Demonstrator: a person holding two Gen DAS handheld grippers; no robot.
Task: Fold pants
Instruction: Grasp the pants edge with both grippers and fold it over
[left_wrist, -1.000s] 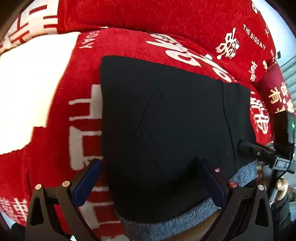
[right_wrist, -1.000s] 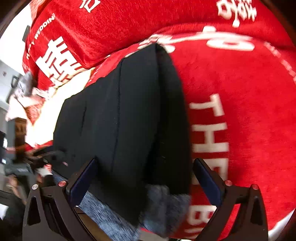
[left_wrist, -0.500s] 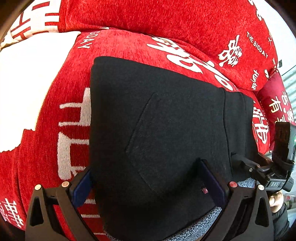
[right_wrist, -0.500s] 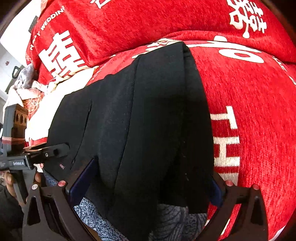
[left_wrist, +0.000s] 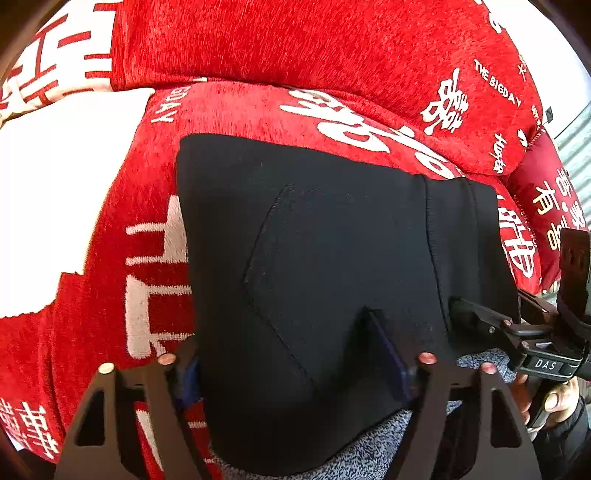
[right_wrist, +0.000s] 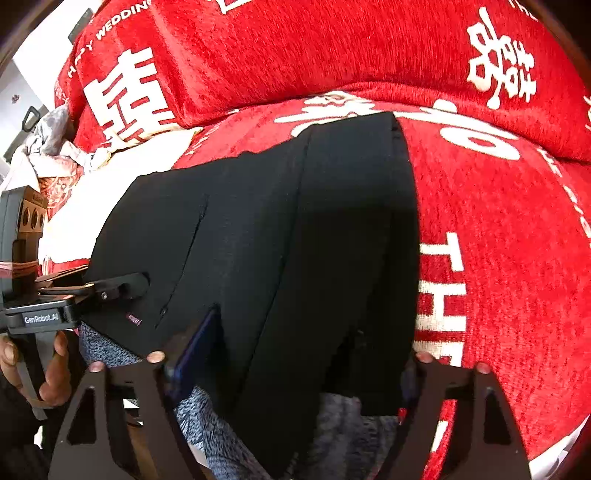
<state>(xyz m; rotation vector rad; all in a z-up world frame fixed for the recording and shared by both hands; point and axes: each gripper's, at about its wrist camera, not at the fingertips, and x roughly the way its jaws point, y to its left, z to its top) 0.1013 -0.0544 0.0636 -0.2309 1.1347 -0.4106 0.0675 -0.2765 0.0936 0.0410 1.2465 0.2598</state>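
The black pants (left_wrist: 332, 258) lie folded on the red sofa seat, with grey fleecy lining showing at their near edge (left_wrist: 369, 454). My left gripper (left_wrist: 291, 350) is partly closed around the near left part of the pants, with the fabric between its fingers. My right gripper (right_wrist: 310, 354) is partly closed around the near right part of the pants (right_wrist: 295, 240). Each gripper shows in the other's view: the right one (left_wrist: 480, 317) and the left one (right_wrist: 122, 284) both touch the pants' near edge.
The red sofa seat cushion (left_wrist: 258, 110) has white lettering, and the back cushions (right_wrist: 332, 48) rise behind it. A white patch (left_wrist: 55, 203) lies to the left of the pants. Crumpled cloth (right_wrist: 55, 140) sits at the far left. A hand (left_wrist: 554, 398) holds the right gripper.
Both grippers have moved forward over the near edge of the pants and their fingers have narrowed around the fabric. The pants have stayed in place.
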